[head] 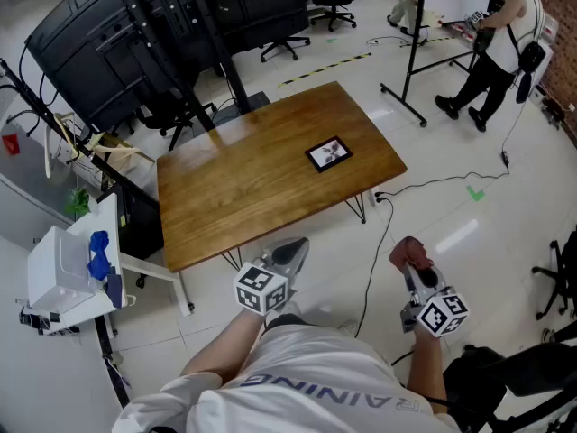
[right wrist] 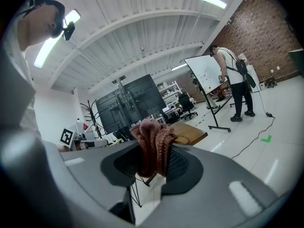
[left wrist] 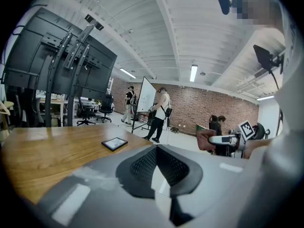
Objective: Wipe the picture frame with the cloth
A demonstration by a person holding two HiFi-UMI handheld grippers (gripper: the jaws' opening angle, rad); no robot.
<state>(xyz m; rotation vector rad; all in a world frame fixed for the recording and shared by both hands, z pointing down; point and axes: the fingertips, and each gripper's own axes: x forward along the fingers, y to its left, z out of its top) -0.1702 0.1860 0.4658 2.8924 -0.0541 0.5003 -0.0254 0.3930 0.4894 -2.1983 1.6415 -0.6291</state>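
The small black-edged rectangular picture frame [head: 327,154] [left wrist: 114,143] lies flat on the brown wooden counter [head: 234,197], well ahead of both my claws and apart from them. It sits farther out than my left claw [head: 293,249] [left wrist: 157,148] and off to the left of my right claw [head: 416,273] [right wrist: 154,167].

I hold both claws short of the counter's near edge, over the pale tiled floor [head: 469,233], neither one touching the counter. My left claw has its jaws pressed together with nothing between them. My right claw is clamped on a reddish-pink knitted cloth [head: 407,251] [right wrist: 152,141], which bunches up out of the jaws and spills over their tips.

Past the counter's far side, beyond my left claw, stand big black screens on a black metal stand [head: 171,34].
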